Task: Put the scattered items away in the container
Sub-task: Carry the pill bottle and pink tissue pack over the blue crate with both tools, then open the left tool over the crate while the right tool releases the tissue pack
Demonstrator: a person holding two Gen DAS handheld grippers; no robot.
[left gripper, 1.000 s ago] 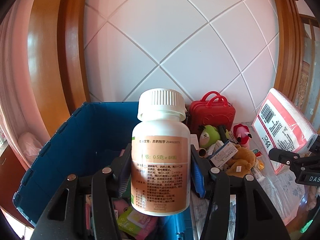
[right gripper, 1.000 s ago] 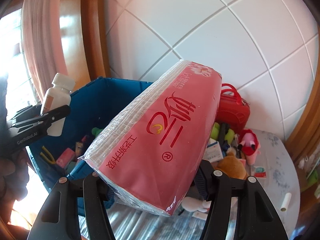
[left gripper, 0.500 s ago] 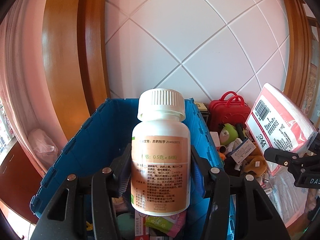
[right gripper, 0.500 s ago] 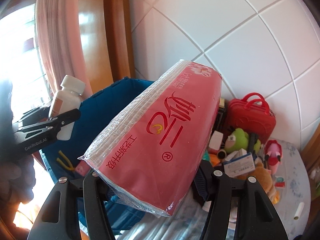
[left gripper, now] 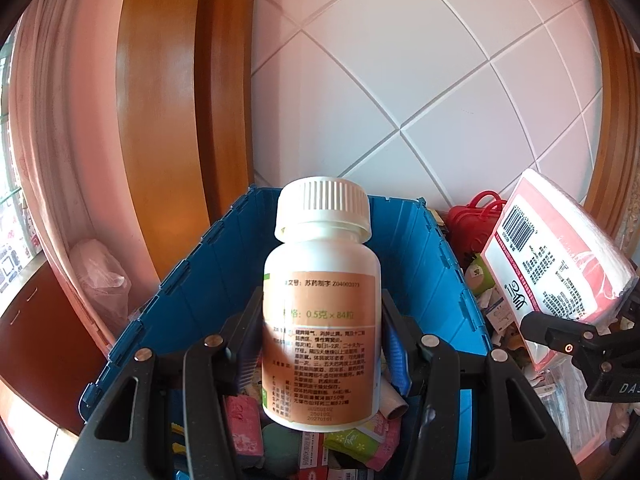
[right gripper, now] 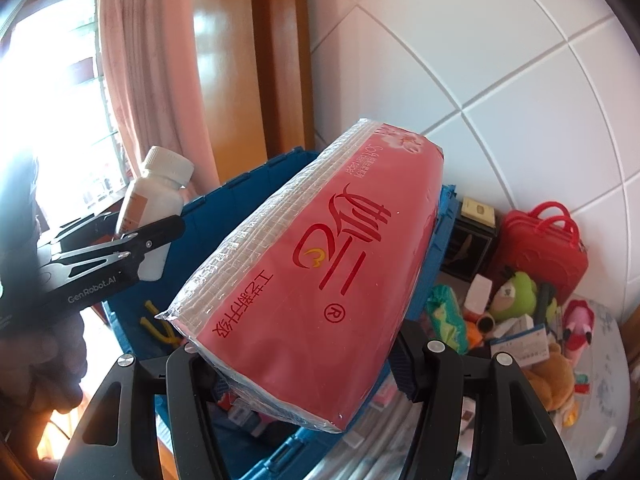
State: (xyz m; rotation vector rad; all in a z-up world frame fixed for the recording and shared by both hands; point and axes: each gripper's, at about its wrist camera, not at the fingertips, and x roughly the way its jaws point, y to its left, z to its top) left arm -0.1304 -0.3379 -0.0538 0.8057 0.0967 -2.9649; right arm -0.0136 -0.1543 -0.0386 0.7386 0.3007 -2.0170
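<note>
Your left gripper [left gripper: 322, 344] clamps one white pill bottle [left gripper: 322, 320]; your right gripper [right gripper: 298, 364] clamps one red tissue pack [right gripper: 316, 272]. One blue crate [left gripper: 208, 292] at 12 o'clock.

Left gripper [left gripper: 322, 354]: black plastic fingers [left gripper: 208, 396], silver round screws showing on each, blue ribbed pads lining inner faces. Right gripper [right gripper: 298, 364]: same black build, silver screws, blue pads. White "GenRobot.AI" lettering running along left gripper's side in right wrist view.
</note>
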